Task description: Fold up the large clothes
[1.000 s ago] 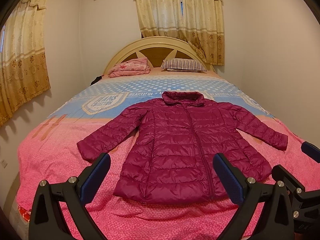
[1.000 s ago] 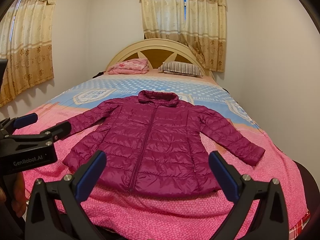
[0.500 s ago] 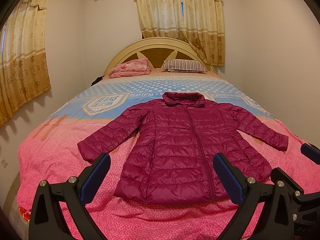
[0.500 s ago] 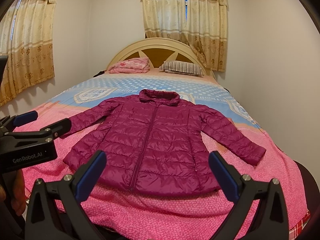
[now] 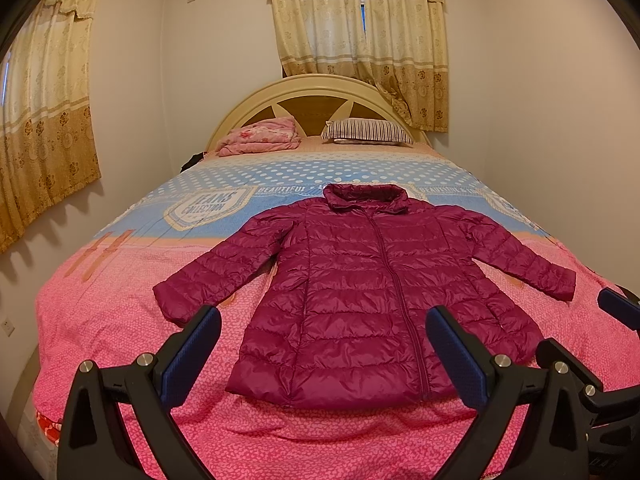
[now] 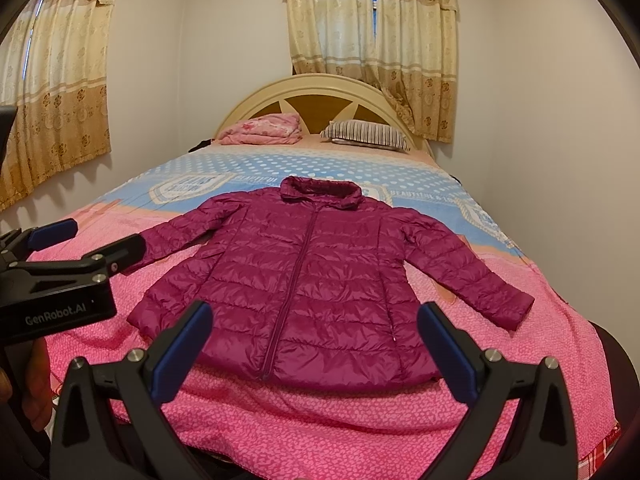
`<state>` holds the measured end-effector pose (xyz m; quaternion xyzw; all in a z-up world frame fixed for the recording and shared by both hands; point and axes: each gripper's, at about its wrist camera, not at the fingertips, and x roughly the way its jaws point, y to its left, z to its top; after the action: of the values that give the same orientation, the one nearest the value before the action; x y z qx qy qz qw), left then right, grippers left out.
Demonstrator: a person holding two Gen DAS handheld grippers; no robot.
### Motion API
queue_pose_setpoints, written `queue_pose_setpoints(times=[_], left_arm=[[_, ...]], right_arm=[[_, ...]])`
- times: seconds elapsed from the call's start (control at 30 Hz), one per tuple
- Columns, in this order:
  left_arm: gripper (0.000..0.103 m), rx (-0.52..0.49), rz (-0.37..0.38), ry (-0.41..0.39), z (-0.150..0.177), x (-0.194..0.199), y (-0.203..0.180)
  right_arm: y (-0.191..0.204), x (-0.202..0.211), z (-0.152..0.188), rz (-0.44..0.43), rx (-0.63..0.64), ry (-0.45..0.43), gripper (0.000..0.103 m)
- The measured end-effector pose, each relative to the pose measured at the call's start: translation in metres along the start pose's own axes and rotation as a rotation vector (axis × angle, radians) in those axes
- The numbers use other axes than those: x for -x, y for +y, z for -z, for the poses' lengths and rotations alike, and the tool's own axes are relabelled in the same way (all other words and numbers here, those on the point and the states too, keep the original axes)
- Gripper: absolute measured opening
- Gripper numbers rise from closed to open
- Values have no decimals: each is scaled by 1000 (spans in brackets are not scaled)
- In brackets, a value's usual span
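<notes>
Pink patterned bedspread (image 5: 120, 320) filling the near foreground in both views, spread over the foot of the bed (image 6: 320, 420). Closest in, left gripper (image 5: 323, 344) held low over the foot edge, blue-padded fingers (image 5: 192, 344) spread wide apart, nothing between them, clear of the fabric. Same story for the right gripper (image 6: 315, 336): fingers (image 6: 448, 352) wide apart, empty, held above the bedspread, not touching the cloth. Seen from the right wrist view, left gripper off at the left edge, black body marked GenRobot.AI, tips near the jacket's sleeve end, contact impossible to tell. Just beyond the fingertips, magenta quilted jacket (image 5: 372, 292) lying flat on the bedspread, front up, zip closed down the middle, hem toward the cameras, collar (image 6: 320, 190) pointing toward the headboard. Both sleeves spread out and angled down to either side, left sleeve (image 5: 216, 268) and right sleeve (image 6: 464, 268) resting flat, cuffs well apart from the hem corners. Unfolded, nothing tucked yet. Further back, bedspread turning blue with white dots and printed lettering. Beyond that, folded pink blanket (image 5: 260, 136) on the left and striped pillow (image 5: 366, 131) on the right, both against the arched cream headboard (image 6: 320, 88). Furthest off, floral beige curtains (image 5: 360, 40) behind the headboard, and a second curtain (image 6: 52, 100) on the left wall.
</notes>
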<state>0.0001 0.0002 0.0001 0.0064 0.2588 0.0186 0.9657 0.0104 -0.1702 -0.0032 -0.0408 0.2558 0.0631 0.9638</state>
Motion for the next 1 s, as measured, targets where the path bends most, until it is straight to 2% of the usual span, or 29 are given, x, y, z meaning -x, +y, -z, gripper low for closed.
queue_pose_setpoints(times=[1.0], left_arm=[[102,-6,4,16,6,-10,-3]], right_arm=[[-2,-5,6,-18,-2,10,103]])
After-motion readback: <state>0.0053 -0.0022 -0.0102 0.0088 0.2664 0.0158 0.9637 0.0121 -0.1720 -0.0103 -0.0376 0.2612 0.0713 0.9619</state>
